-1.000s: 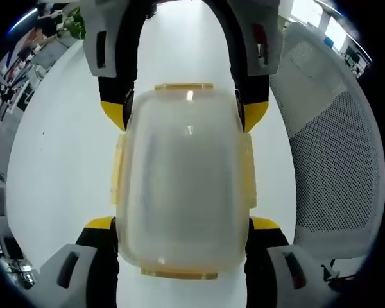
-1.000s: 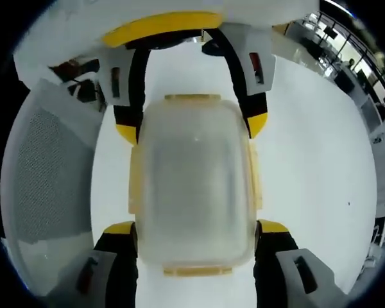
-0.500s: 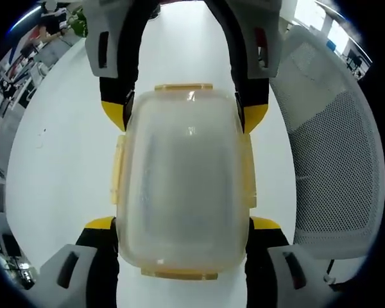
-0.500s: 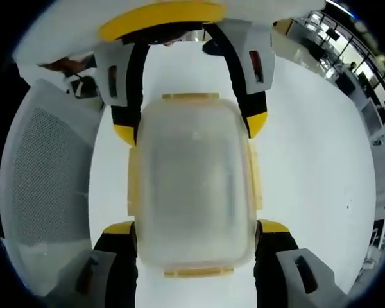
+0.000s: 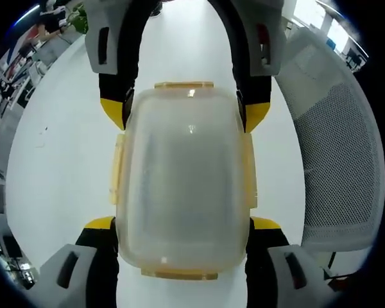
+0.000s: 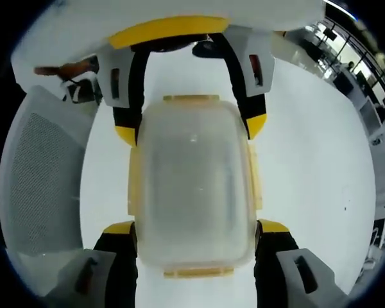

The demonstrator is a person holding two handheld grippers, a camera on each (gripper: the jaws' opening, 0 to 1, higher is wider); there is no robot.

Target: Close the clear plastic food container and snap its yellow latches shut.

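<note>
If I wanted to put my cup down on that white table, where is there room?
Bare table lies beside the container, on the side away from the mesh chair; the right gripper view shows that stretch too. More lies beyond the container's far end. It is crowded at the container's ends, where both grippers' jaws flank it.

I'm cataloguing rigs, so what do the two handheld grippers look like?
Both match. The left gripper and right gripper each have two black jaws with yellow tips, on light grey housings with a dark slot. The opposing gripper's housings carry a small red mark, and a broad yellow band shows above in the right gripper view.
</note>
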